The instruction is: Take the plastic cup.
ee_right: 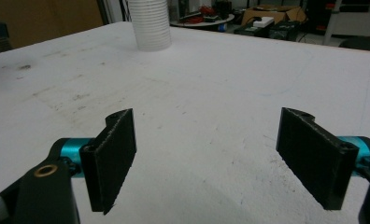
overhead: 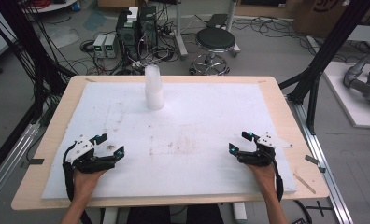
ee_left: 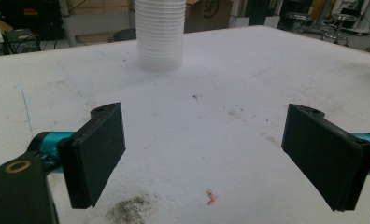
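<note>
A tall stack of white plastic cups [overhead: 153,88] stands upright on the white foam mat [overhead: 197,121], toward the far side and a little left of centre. My left gripper [overhead: 109,145] rests low over the mat's near left part, jaws wide apart with nothing between them. My right gripper [overhead: 240,142] sits over the near right part, likewise open and empty. In the left gripper view the cup stack [ee_left: 160,35] rises far ahead beyond the left gripper [ee_left: 216,158]. The right gripper view has the cup stack [ee_right: 149,23] at the upper left, far from the right gripper [ee_right: 204,158].
The mat lies on a wooden table [overhead: 286,116] with bare margins. Dirt smudges [ee_left: 131,210] and a small red scrap [ee_left: 211,198] mark the mat near my left gripper. A black stool [overhead: 215,42], electronics boxes [overhead: 136,28] and cables stand on the floor beyond the table.
</note>
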The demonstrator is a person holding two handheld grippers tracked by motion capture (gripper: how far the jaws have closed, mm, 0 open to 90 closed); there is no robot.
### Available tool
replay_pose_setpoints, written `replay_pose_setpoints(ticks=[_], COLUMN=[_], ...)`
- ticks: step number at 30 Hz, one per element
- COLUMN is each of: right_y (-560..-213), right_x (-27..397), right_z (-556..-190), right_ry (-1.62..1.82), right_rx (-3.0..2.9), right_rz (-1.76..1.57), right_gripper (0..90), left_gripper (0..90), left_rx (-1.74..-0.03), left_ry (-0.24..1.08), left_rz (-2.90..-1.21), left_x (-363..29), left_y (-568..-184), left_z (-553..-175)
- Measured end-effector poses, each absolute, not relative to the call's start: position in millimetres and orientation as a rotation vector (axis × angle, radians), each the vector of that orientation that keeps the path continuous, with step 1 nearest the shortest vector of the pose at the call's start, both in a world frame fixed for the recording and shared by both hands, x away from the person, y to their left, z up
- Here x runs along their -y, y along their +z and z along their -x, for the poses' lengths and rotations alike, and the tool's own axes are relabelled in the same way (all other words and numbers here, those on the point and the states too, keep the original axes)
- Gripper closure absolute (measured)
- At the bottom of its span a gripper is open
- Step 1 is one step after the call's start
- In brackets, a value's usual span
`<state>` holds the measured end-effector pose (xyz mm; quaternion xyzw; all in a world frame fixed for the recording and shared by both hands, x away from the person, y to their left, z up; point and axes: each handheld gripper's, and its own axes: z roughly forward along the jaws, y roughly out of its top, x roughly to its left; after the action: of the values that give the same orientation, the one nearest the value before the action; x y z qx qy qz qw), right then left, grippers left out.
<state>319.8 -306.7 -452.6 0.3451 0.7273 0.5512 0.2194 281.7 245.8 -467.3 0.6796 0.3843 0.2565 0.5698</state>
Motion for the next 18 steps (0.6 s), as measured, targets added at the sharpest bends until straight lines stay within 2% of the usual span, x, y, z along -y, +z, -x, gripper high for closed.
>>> replay_pose_setpoints(ticks=[18], right_y=[-452.7], right_x=[307.2], right_z=[-321.9], right_ry=[1.532], right_rx=[-2.031], right_rz=[-0.975], right_gripper=[19.7], left_gripper=[13.3], left_rx=[-0.906], left_ry=[0.599], left_rz=[-1.592], left_x=[-245.8], left_y=[-467.3], left_z=[-282.1])
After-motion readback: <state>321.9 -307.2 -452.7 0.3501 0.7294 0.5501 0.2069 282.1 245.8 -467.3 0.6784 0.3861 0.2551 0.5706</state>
